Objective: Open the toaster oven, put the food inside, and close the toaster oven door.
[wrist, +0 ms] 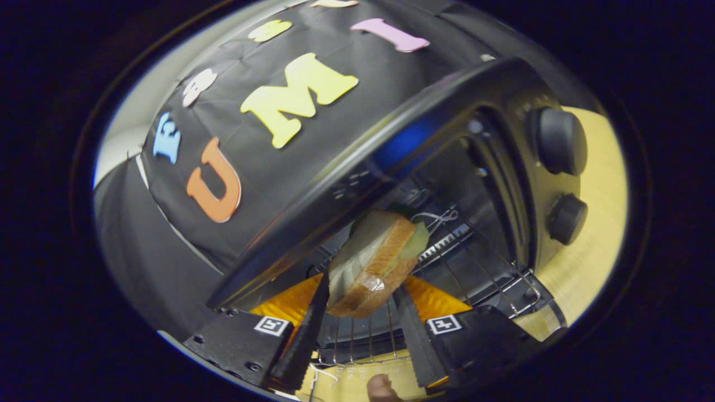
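Two fingers of the gripper (362, 304) reach forward with the whole view rolled steeply, so the toaster oven (447, 139) appears tipped over toward one side. The fingers are spread only as far as the sandwich (374, 262) is thick, and both press on its lower end, one against each bread face. A fingertip (382, 388) of the person's hand shows just behind the fingers.

The oven's door is open and its dark cavity faces the gripper. Inside lies a wire rack (475, 268), its bars running out toward the opening. The sandwich hangs at the mouth of the cavity, above the front part of the rack; whether it touches the bars cannot be told. Its long axis points away from the fingers into the oven, crust edge toward the rack, with a pale green filling showing at the far end between the slices.

Two round knobs (561, 178) sit on the control panel beside the cavity. The oven stands on a light wooden tabletop (597, 223).
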{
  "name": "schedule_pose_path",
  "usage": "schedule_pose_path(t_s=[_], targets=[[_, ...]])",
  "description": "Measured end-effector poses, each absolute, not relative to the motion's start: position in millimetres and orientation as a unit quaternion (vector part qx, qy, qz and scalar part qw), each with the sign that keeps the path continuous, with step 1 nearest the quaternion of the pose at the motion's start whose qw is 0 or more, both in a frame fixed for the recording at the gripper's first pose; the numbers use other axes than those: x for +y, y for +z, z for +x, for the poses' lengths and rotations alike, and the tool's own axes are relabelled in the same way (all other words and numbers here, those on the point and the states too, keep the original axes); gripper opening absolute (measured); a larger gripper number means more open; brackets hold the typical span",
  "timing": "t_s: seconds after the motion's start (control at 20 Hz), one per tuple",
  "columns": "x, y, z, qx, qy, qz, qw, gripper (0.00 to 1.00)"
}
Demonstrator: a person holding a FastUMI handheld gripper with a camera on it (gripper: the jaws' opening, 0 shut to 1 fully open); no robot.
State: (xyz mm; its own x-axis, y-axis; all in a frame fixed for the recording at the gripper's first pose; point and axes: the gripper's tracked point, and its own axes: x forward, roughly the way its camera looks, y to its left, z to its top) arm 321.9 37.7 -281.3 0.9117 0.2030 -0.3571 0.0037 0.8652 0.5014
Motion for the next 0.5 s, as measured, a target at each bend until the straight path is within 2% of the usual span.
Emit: schedule_pose_path(t_s=[0.15, 0.35, 0.5], targets=[[56.0, -282.8, 310.0, 0.213, 0.084, 0.232, 0.945, 0.91], [52.4, -284.8, 307.8, 0.227, 0.064, 0.189, 0.953, 0.96], [47.2, -289.1, 293.1, 0.246, 0.04, 0.145, 0.958, 0.97]])
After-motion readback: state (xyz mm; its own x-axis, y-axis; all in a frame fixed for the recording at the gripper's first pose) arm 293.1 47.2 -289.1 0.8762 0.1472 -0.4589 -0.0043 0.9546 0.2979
